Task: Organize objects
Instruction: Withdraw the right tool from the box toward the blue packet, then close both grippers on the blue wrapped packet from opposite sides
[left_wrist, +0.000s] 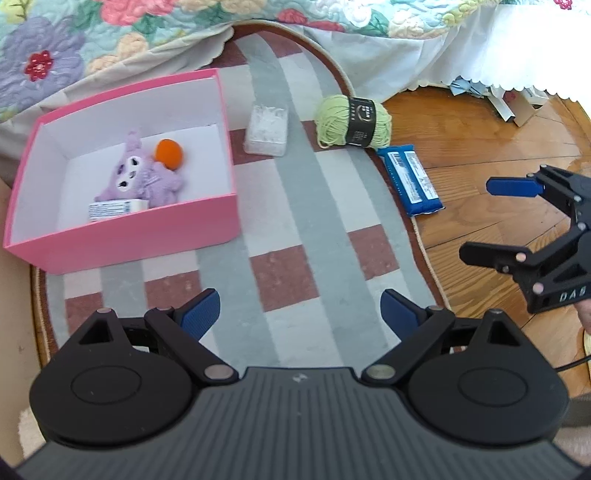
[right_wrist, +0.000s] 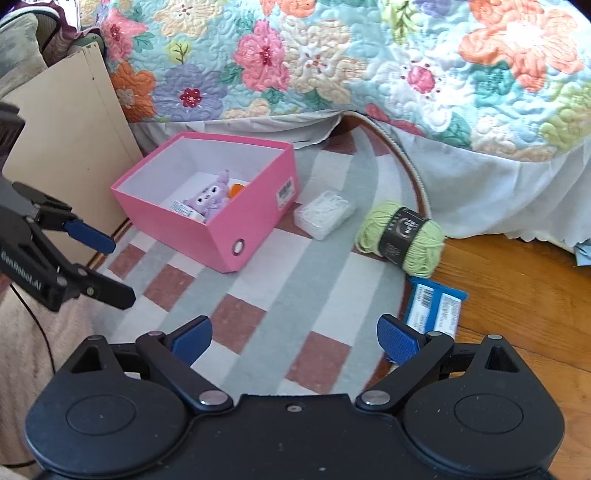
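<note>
Pink box (left_wrist: 122, 229) on the rug (left_wrist: 295, 258) holds a purple plush (left_wrist: 144, 177), an orange ball (left_wrist: 168, 154) and a small packet (left_wrist: 110, 209). Beside the box: clear case (left_wrist: 266, 129), green yarn (left_wrist: 352, 121), then blue packet (left_wrist: 410, 179). Left gripper (left_wrist: 299, 314) and right gripper (right_wrist: 295, 338) spread wide, empty.

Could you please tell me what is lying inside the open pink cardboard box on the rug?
The pink cardboard box holds a purple plush toy, an orange ball behind it, and a small white printed packet in front. Anything beneath the plush is hidden.
</note>
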